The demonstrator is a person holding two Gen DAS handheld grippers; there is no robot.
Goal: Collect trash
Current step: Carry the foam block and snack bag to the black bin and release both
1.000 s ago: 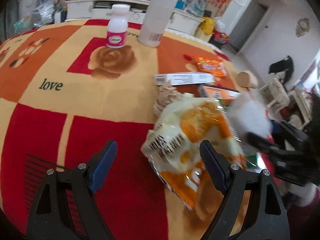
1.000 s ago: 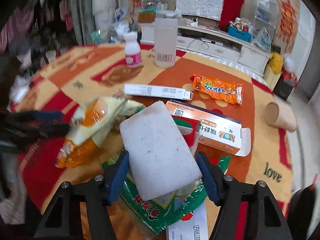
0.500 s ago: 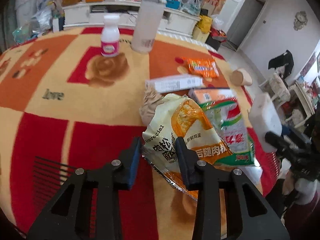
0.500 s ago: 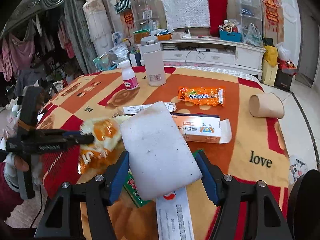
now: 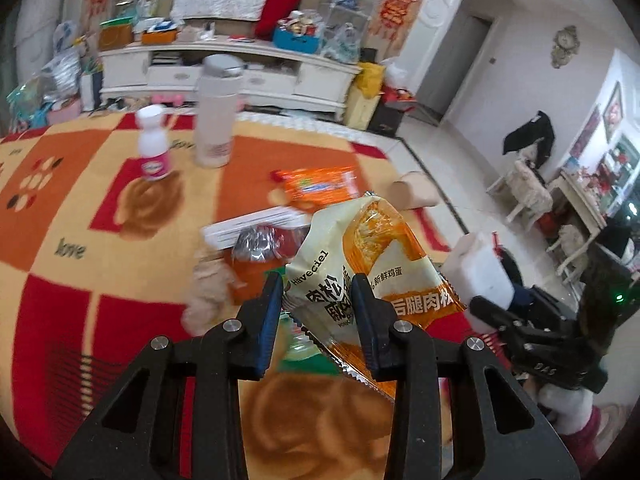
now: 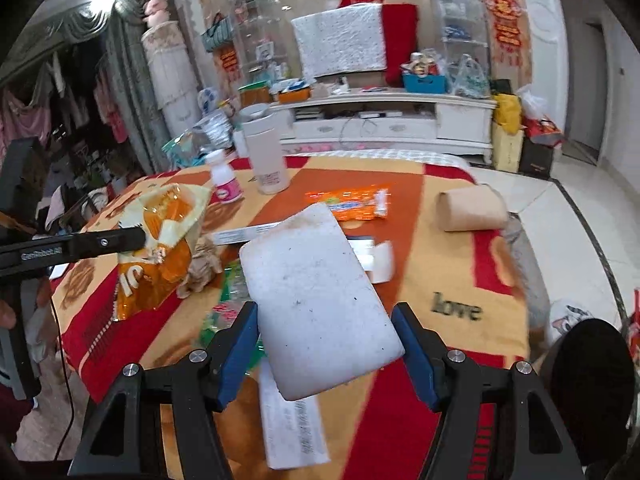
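Two claws, both gripping: my left claw (image 5: 318, 300) pinches the snack bag (image 5: 360, 264) (lifted off the tabletop (image 5: 120, 216)); my right claw (image 6: 326, 344) clamps the white foam block (image 6: 316, 304).

Cream-and-orange snack wrapper (image 5: 360, 264) is hanging clear of the table, crinkled, pinched at its lower edge. White foam slab (image 6: 316, 300), speckled with dirt, is sitting tilted, clamped by its long sides. Orange wrapper (image 6: 352, 202) is lying flat on the table.
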